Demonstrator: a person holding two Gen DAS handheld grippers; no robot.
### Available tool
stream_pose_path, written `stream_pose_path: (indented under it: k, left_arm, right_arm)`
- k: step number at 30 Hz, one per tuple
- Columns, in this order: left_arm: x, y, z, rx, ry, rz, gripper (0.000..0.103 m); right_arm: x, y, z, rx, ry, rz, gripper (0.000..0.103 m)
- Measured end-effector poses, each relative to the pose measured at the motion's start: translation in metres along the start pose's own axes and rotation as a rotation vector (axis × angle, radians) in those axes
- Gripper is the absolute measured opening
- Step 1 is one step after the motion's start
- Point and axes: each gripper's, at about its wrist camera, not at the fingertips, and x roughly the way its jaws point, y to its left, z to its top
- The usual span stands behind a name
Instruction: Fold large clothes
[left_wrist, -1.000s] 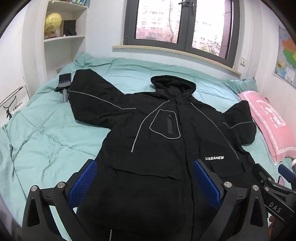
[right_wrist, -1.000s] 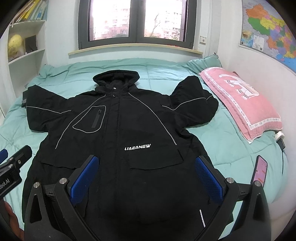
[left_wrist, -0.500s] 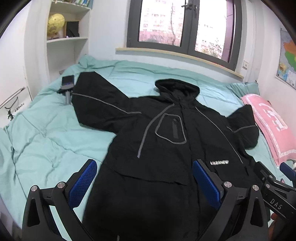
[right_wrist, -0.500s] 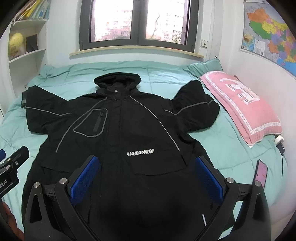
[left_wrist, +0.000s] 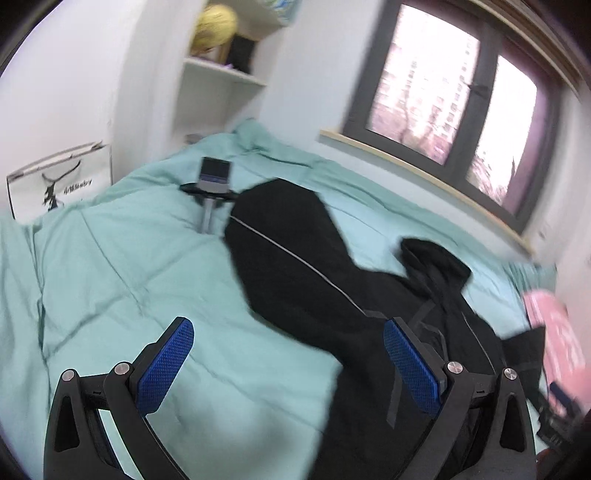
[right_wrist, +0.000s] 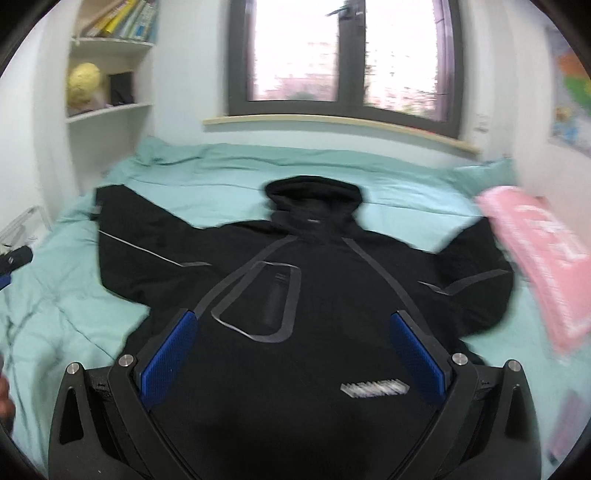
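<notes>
A large black hooded jacket (right_wrist: 314, 317) lies flat, front up, on the teal bed (right_wrist: 229, 173), both sleeves spread out. In the left wrist view its left sleeve (left_wrist: 291, 258) runs toward the upper left, and the hood (left_wrist: 436, 258) is at the right. My left gripper (left_wrist: 288, 365) is open and empty, above the bed beside that sleeve's lower edge. My right gripper (right_wrist: 293, 354) is open and empty, above the jacket's chest, near the white logo (right_wrist: 373, 388). Both views are blurred by motion.
A phone on a small stand (left_wrist: 212, 184) stands on the bed by the sleeve's end. A pink pillow (right_wrist: 543, 258) lies at the bed's right side. A white paper bag (left_wrist: 55, 184) and white shelves (left_wrist: 218, 74) are at the left, a window (right_wrist: 351, 62) behind.
Both grippers have moved forward and to the left over the bed. The left view has swung from the jacket's hem to the left sleeve. The right view has come closer to the chest.
</notes>
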Motion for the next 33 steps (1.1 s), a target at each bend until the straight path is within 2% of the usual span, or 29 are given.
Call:
stream_pose_path:
  k: [2, 4, 7, 10, 12, 14, 16, 18, 20, 22, 24, 25, 26, 27, 28, 29, 31, 33]
  left_arm:
    - [0.031, 0.029, 0.022, -0.037, 0.03, -0.042, 0.102]
    - [0.069, 0.06, 0.041, -0.121, 0.073, -0.047, 0.102]
    - [0.117, 0.097, 0.055, -0.239, 0.104, 0.001, 0.102]
    - [0.166, 0.126, 0.064, -0.324, 0.126, -0.011, 0.102]
    - [0.207, 0.144, 0.07, -0.403, 0.171, -0.068, 0.102]
    - [0.236, 0.159, 0.071, -0.485, 0.178, -0.084, 0.102]
    - [0.261, 0.169, 0.069, -0.543, 0.17, -0.089, 0.102]
    - [0.289, 0.171, 0.066, -0.58, 0.19, -0.146, 0.102]
    - [0.318, 0.167, 0.062, -0.608, 0.244, -0.224, 0.102]
    - [0.331, 0.162, 0.061, -0.612, 0.25, -0.243, 0.102]
    - [0.339, 0.155, 0.063, -0.614, 0.249, -0.302, 0.099]
    - [0.338, 0.149, 0.065, -0.615, 0.233, -0.319, 0.093]
    - [0.337, 0.142, 0.063, -0.604, 0.224, -0.34, 0.073]
    - [0.336, 0.134, 0.064, -0.589, 0.23, -0.377, 0.046]
    - [0.337, 0.12, 0.066, -0.548, 0.253, -0.401, 0.037]
    - [0.333, 0.109, 0.067, -0.51, 0.255, -0.387, 0.036]
    - [0.326, 0.094, 0.069, -0.459, 0.248, -0.357, 0.018]
    - [0.311, 0.085, 0.071, -0.431, 0.201, -0.305, 0.014]
  right_arm:
    - [0.041, 0.007, 0.0, -0.019, 0.013, 0.035, 0.103]
    - [0.076, 0.013, -0.01, -0.043, -0.003, 0.043, 0.101]
    - [0.114, 0.027, -0.038, -0.081, 0.009, 0.045, 0.1]
    - [0.137, 0.038, -0.067, -0.106, 0.045, 0.031, 0.1]
    - [0.144, 0.043, -0.073, -0.129, 0.052, 0.015, 0.1]
    - [0.146, 0.044, -0.075, -0.136, 0.052, 0.021, 0.1]
    - [0.149, 0.043, -0.078, -0.132, 0.056, 0.027, 0.1]
    - [0.153, 0.041, -0.078, -0.124, 0.073, 0.041, 0.1]
    - [0.158, 0.038, -0.078, -0.11, 0.095, 0.059, 0.1]
    - [0.161, 0.036, -0.079, -0.096, 0.106, 0.074, 0.1]
    - [0.16, 0.036, -0.08, -0.094, 0.106, 0.075, 0.1]
    - [0.16, 0.037, -0.081, -0.099, 0.106, 0.071, 0.101]
    - [0.159, 0.038, -0.082, -0.104, 0.107, 0.067, 0.101]
    - [0.159, 0.039, -0.083, -0.108, 0.108, 0.064, 0.101]
    - [0.159, 0.041, -0.084, -0.113, 0.11, 0.059, 0.101]
    - [0.158, 0.041, -0.083, -0.117, 0.11, 0.055, 0.101]
    - [0.157, 0.042, -0.084, -0.121, 0.109, 0.051, 0.101]
    - [0.158, 0.042, -0.084, -0.121, 0.109, 0.051, 0.101]
